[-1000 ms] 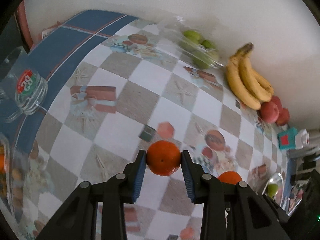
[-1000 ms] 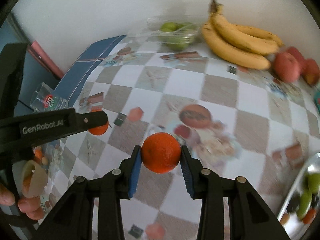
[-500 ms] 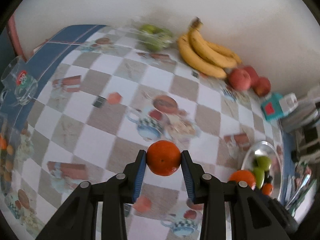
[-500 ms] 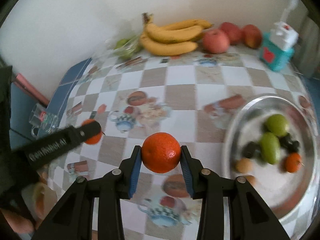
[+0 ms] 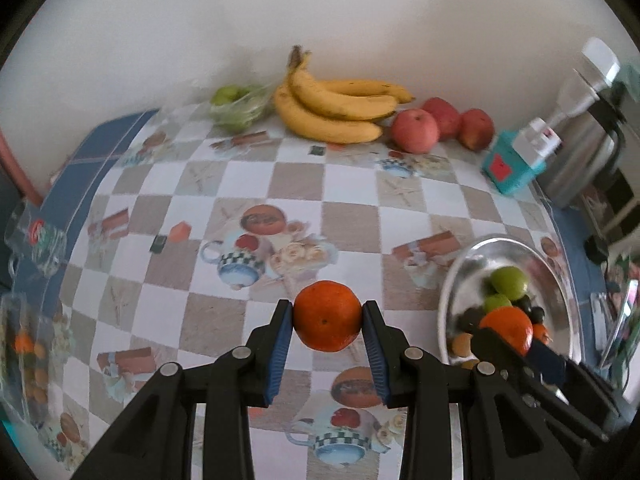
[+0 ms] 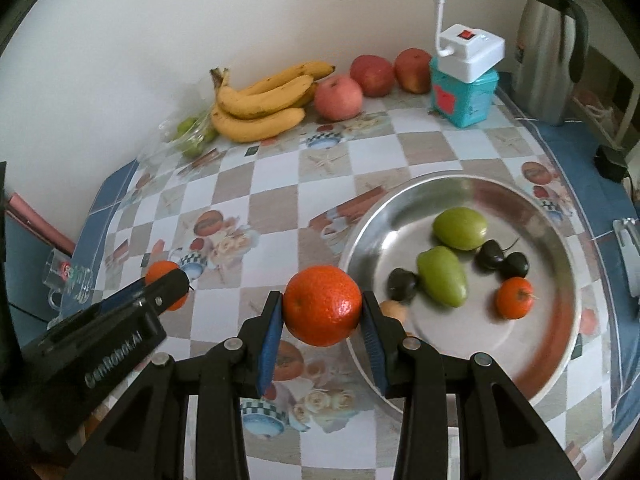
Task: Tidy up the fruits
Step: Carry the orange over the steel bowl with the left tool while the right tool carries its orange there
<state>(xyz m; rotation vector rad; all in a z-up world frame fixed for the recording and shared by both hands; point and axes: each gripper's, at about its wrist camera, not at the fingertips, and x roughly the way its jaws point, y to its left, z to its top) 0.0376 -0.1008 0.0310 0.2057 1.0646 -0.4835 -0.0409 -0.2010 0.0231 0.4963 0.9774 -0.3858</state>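
My left gripper (image 5: pixel 327 322) is shut on an orange (image 5: pixel 328 315), held above the checkered tablecloth left of the silver plate (image 5: pixel 560 280). My right gripper (image 6: pixel 322 312) is shut on a second orange (image 6: pixel 322 306) at the plate's (image 6: pixel 400 208) left rim. The plate holds two green fruits (image 6: pixel 442 276), dark cherries (image 6: pixel 500 258), a small orange fruit (image 6: pixel 515 297) and a small tan fruit (image 6: pixel 394 310). In the right wrist view the left gripper (image 6: pixel 168 286) and its orange (image 6: pixel 162 272) show at the left. In the left wrist view the right gripper's orange (image 5: pixel 506 328) shows over the plate.
Along the back wall lie a bag of green fruit (image 5: pixel 240 106), a banana bunch (image 5: pixel 336 110), three red apples (image 5: pixel 414 130), a teal box with a white device (image 6: pixel 464 80) and a steel thermos (image 6: pixel 548 40). A glass mug (image 6: pixel 66 280) stands at the left edge.
Both grippers have swung right toward the silver plate, each still holding its orange. The plate now fills more of the right wrist view.
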